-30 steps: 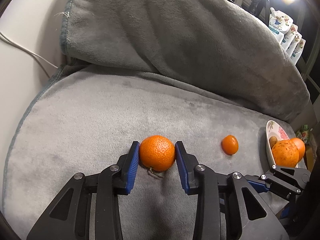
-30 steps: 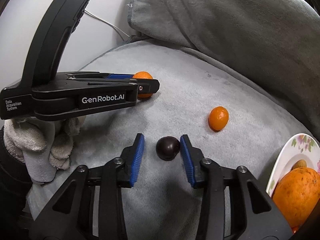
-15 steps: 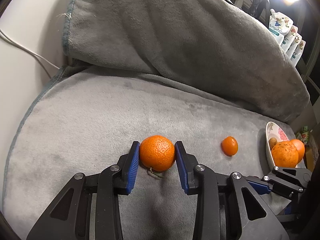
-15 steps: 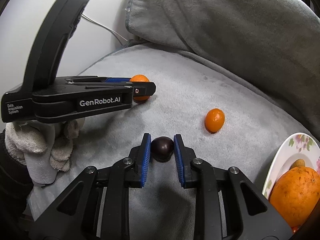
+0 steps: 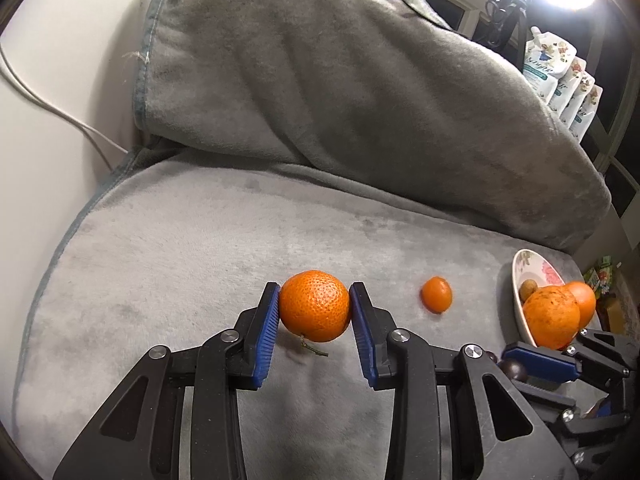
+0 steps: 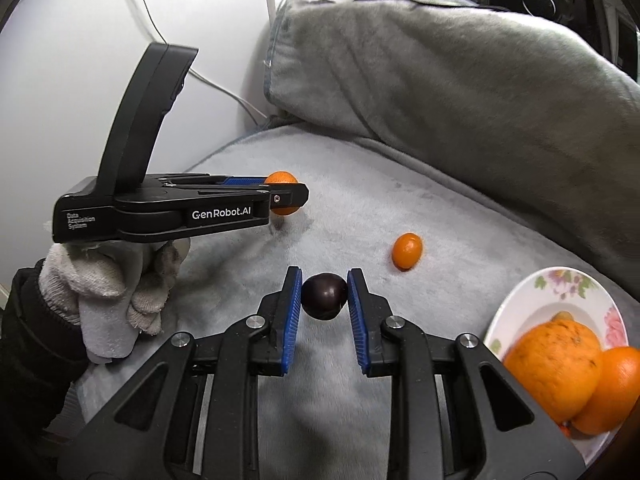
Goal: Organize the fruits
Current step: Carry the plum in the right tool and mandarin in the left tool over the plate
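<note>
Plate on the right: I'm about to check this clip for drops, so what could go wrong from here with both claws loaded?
1. The dark plum is pinched only at the tips of the right claw; it may slip.
2. The plate already holds two large oranges, so added fruit may roll off.
3. The left claw grips the mandarin near its fingertips too.

Two black grippers were out, the left gripper point(image 5: 315, 312) and the right gripper point(image 6: 324, 298). I counted one mandarin point(image 5: 315, 306), one kumquat point(image 6: 407, 251) and one dark plum point(image 6: 324, 296). One floral plate point(image 6: 556, 288) carried two oranges point(image 6: 554, 368).
</note>
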Demonstrator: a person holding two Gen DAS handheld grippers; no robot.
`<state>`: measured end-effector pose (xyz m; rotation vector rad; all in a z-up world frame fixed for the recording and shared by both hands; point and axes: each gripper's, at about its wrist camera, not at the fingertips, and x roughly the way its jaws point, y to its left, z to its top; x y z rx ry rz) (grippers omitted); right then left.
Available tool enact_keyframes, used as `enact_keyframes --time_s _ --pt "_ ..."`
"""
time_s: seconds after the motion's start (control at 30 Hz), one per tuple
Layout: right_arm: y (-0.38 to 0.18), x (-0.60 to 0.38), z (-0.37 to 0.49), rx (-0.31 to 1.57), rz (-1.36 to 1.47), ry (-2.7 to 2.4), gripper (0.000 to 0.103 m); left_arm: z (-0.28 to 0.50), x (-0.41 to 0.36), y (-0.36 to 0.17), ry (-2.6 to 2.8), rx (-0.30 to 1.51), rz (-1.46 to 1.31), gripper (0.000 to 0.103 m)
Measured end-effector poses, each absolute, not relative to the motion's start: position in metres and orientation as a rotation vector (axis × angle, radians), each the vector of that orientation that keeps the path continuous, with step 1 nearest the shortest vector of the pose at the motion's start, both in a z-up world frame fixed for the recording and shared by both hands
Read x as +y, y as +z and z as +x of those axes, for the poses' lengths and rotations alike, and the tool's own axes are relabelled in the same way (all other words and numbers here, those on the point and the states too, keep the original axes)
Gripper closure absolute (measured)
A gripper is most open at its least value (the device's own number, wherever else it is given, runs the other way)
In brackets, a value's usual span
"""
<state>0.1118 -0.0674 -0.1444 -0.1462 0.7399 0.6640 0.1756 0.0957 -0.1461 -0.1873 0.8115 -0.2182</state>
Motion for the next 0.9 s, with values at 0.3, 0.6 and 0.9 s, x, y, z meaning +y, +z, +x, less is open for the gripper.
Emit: enact_keyframes --time_s 0.3,0.6,0.9 --pt "-0.12 -0.112 0.093 0.672 -0.107 0.633 0.079 0.165 0.069 -0.124 -0.271 0.765 -0.176 0.07" --pt "-0.105 -0.163 0.077 0.63 -0.064 0.572 0.079 0.154 0.024 -0.104 -0.359 0.712 -0.161 0.07" --pt "-0.098 -0.211 0.064 0.606 -0.008 0.502 0.079 0.153 -0.023 -0.095 -0.445 0.704 -0.131 0.07"
